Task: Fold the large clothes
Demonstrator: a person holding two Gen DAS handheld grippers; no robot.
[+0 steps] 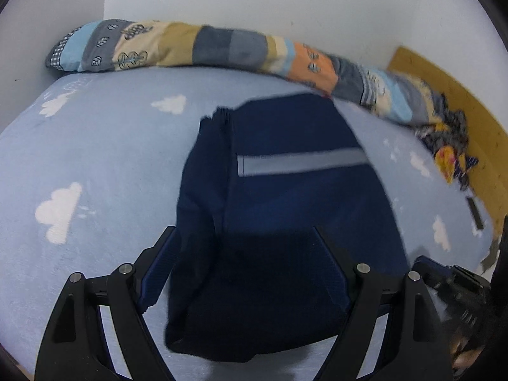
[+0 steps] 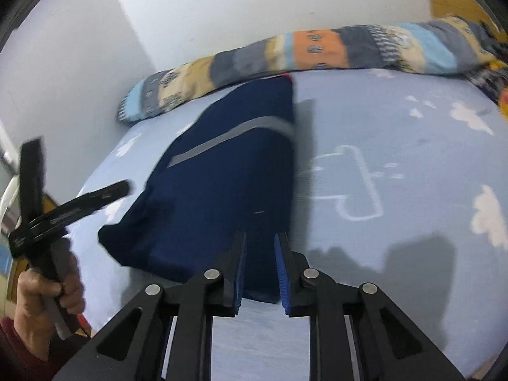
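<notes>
Left hand-held gripper [image 1: 244, 247]: spread wide, empty, poised over the near end of the navy garment [image 1: 279, 197], pads either side of it and apparently clear of the cloth. Right hand-held gripper [image 2: 260, 254]: narrowed to a slim gap, blue pads [image 2: 281, 266] over the garment's near right corner; whether any cloth is pinched cannot be told from this angle, though nothing looks lifted. Garment itself: lying on the bed [image 1: 95, 165], already folded into a long narrow stack running away toward the patchwork bolster [image 1: 216, 47], grey reflective stripe [image 1: 301, 160] across the far half, far end touching or just beside the bolster. Likely soft, limp and fairly light, prone to sag and slide apart in layers if lifted by one point. Best taken at the two near corners together, pinching through all layers, then carried over toward the stripe to halve the length. Blurred edges, so exact contact uncertain.
</notes>
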